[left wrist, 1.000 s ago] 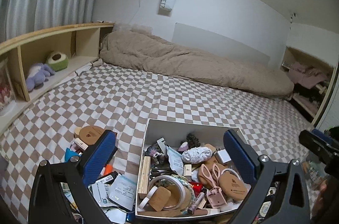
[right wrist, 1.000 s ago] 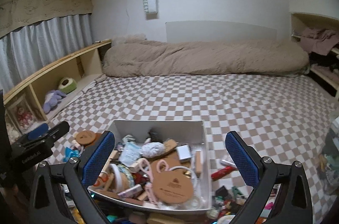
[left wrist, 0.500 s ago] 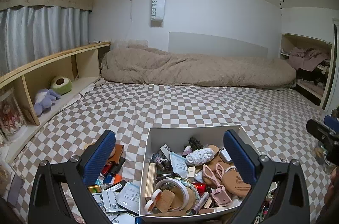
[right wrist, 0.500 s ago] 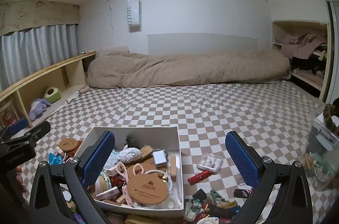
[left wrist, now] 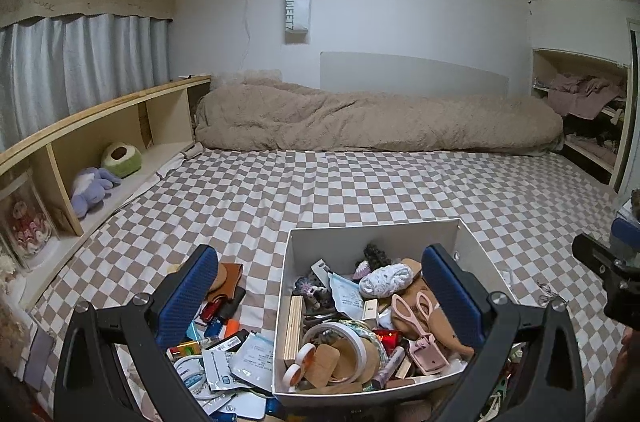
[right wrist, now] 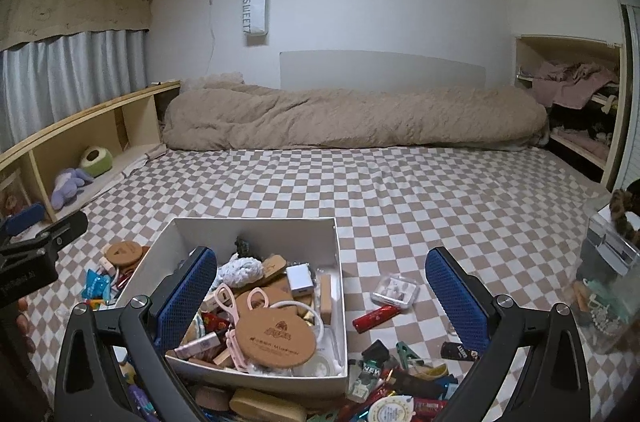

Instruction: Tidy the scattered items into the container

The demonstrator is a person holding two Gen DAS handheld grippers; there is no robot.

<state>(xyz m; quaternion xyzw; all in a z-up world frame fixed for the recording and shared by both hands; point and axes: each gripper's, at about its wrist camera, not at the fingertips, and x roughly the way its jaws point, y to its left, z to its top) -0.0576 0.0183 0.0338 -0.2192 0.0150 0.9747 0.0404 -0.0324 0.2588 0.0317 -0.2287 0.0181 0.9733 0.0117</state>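
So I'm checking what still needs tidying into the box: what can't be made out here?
- Left wrist view: items beside the white box on its left are partly hidden by the left tool finger.
- Right wrist view: the pile in front of the box is cut off by the bottom edge.
- Right wrist view: contents of the clear container at the right edge, blurred and cropped.

White box on checkered bed, heaped full; loose items scattered around it
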